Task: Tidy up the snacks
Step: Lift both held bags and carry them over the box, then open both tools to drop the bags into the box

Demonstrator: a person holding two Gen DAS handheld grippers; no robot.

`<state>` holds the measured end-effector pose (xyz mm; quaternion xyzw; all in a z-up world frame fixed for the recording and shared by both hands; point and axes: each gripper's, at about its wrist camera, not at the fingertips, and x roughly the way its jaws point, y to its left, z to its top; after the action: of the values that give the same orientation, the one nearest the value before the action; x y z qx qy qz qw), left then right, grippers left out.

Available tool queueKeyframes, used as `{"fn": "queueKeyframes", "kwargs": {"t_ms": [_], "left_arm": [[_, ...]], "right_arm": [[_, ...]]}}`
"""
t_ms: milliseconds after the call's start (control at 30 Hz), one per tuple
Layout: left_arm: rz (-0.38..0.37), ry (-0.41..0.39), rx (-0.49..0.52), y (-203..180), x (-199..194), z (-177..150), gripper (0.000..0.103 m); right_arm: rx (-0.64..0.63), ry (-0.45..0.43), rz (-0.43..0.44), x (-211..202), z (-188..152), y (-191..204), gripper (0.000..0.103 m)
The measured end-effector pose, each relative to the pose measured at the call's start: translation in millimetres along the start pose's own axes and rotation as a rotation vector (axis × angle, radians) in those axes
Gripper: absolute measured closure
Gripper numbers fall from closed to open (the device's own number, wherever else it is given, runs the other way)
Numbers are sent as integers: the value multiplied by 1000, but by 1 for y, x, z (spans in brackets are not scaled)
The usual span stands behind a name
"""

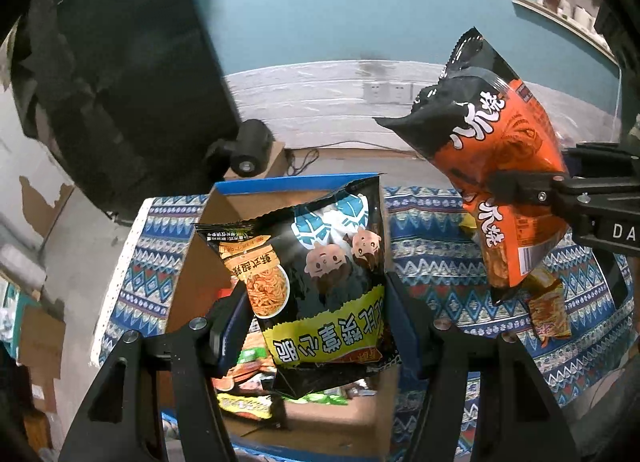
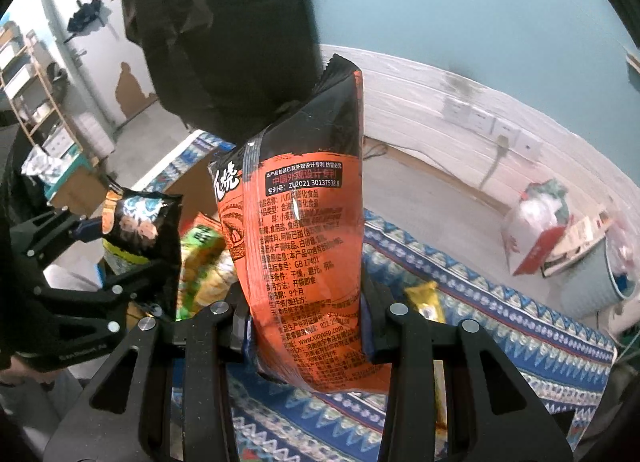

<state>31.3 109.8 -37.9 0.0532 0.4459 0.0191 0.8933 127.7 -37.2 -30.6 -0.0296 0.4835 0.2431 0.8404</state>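
Observation:
My left gripper [image 1: 316, 326] is shut on a black and yellow noodle snack bag [image 1: 320, 274], held upright over an open cardboard box [image 1: 208, 246] that has several snack packs [image 1: 248, 374] in it. My right gripper [image 2: 306, 326] is shut on an orange and black snack bag [image 2: 308, 229], held up above the patterned cloth. That orange bag also shows in the left wrist view [image 1: 500, 165], to the right of the box. The left gripper with its black bag shows in the right wrist view [image 2: 140, 229], at the left.
A blue patterned cloth [image 1: 432, 262] covers the table. Loose snack packs lie on it to the right [image 1: 548, 310], one yellow [image 2: 426, 300]. A black camera [image 1: 248, 149] stands behind the box. A pale blue bin [image 2: 592, 286] with rubbish stands on the floor.

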Motion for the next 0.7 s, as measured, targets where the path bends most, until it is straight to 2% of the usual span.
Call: {"fn": "queueKeyframes", "kwargs": {"t_ms": [300,700], "left_arm": [[37,14,-78,44,0,-11,39],[81,92,-184,90,27,-27,39]], "right_arm": [[-29,11,35,19,20,36,67],[-44,64,68,59,34,72,67]]}}
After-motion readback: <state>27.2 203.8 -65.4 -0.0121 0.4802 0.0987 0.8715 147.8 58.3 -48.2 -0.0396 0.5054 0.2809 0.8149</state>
